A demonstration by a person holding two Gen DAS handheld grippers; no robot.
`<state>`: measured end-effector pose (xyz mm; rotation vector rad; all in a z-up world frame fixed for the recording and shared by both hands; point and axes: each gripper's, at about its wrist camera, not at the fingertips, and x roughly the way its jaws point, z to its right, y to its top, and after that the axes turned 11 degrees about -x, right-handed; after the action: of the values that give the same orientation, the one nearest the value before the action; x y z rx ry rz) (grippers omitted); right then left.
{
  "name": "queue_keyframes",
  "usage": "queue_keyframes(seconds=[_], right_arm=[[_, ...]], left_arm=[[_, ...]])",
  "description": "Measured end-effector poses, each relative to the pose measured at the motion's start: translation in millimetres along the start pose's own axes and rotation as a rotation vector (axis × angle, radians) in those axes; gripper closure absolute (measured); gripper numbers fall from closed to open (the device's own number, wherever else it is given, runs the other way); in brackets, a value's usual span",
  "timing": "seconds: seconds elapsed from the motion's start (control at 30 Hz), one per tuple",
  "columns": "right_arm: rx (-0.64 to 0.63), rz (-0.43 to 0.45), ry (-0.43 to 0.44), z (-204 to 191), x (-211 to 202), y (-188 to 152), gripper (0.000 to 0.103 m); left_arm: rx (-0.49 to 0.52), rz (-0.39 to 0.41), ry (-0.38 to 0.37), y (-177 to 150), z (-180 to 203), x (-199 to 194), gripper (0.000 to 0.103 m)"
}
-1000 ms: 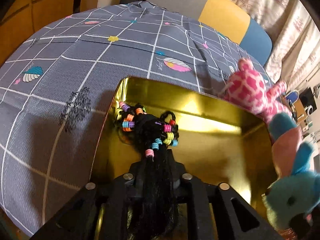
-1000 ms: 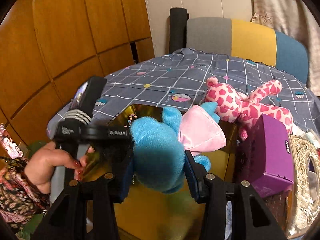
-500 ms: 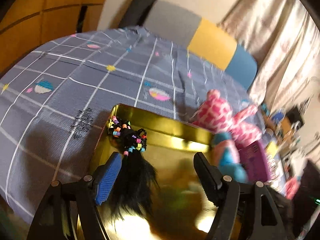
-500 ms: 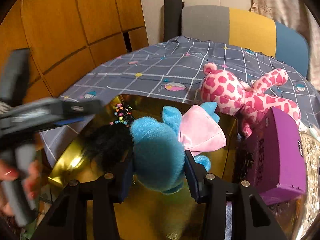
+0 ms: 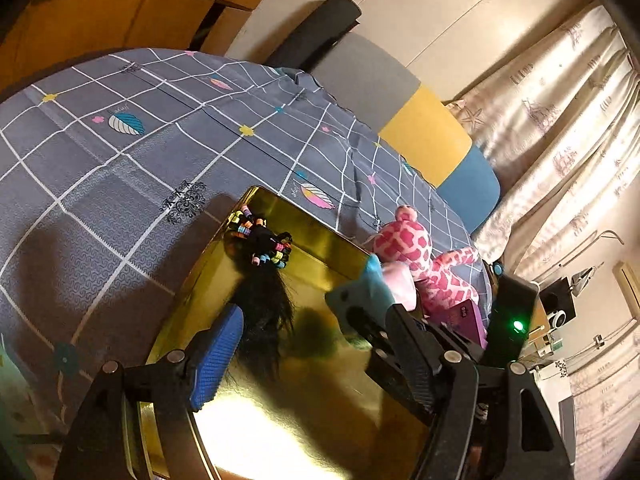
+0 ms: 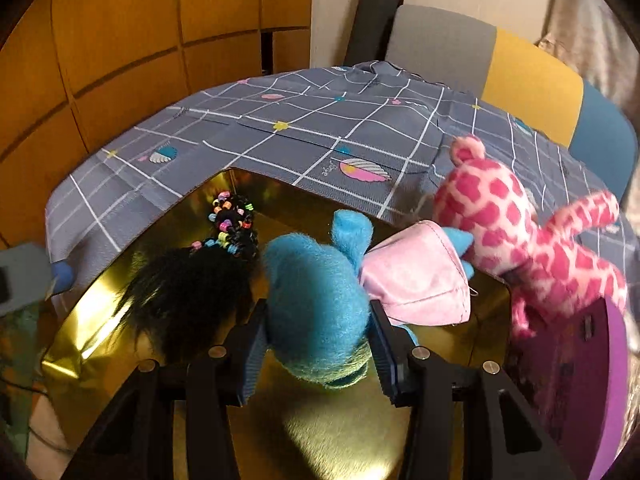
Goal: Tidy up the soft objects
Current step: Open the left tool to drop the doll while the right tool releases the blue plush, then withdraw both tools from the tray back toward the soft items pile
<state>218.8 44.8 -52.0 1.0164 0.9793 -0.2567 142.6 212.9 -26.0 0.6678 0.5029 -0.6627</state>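
Observation:
A black hairpiece with coloured beads (image 5: 262, 280) lies in the far left corner of the gold tray (image 5: 304, 440); it also shows in the right wrist view (image 6: 192, 280). My left gripper (image 5: 308, 364) is open and empty, just above and behind the hairpiece. My right gripper (image 6: 316, 344) is shut on a blue plush toy with a pink dress (image 6: 320, 292), held over the gold tray (image 6: 100, 328). The blue plush (image 5: 368, 284) shows in the left wrist view too. A pink spotted giraffe plush (image 6: 516, 236) lies on the cloth at the tray's right edge.
A grey checked cloth (image 6: 320, 120) covers the table. A purple box (image 6: 576, 384) stands right of the tray, against the giraffe. A grey, yellow and blue chair back (image 6: 520, 76) is behind the table. Wood panels are on the left.
My left gripper let go of the hairpiece, opened and drew back up and to the left. The hairpiece now lies in the tray. My right gripper still holds the blue plush.

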Motion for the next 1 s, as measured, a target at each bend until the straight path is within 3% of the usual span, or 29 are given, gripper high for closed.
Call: queue_keyframes(seconds=[0.23,0.43,0.57,0.8,1.0], right_arm=[[-0.044,-0.035,0.016,-9.0,19.1,13.3,0.054],[0.005,-0.067,0.046,-5.1,23.8,11.7,0.043],[0.077,-0.009,0.030,4.9,-6.2,3.3,0.028],[0.194,0.108,0.031,19.5,-76.8,-27.7,0.028],[0.259,0.197,-0.027,38.1,-134.3,-61.2,0.026]], left_arm=[[-0.012,-0.016,-0.013,-5.9,2.3,-0.2,0.029],[-0.004,-0.021,-0.011,-10.4,4.9,-1.4,0.029],[0.010,-0.015,-0.007,-13.1,7.9,-4.7,0.029],[0.039,-0.015,-0.037,-26.2,21.4,-10.3,0.029],[0.102,-0.024,-0.092,-48.0,45.8,-18.3,0.029]])
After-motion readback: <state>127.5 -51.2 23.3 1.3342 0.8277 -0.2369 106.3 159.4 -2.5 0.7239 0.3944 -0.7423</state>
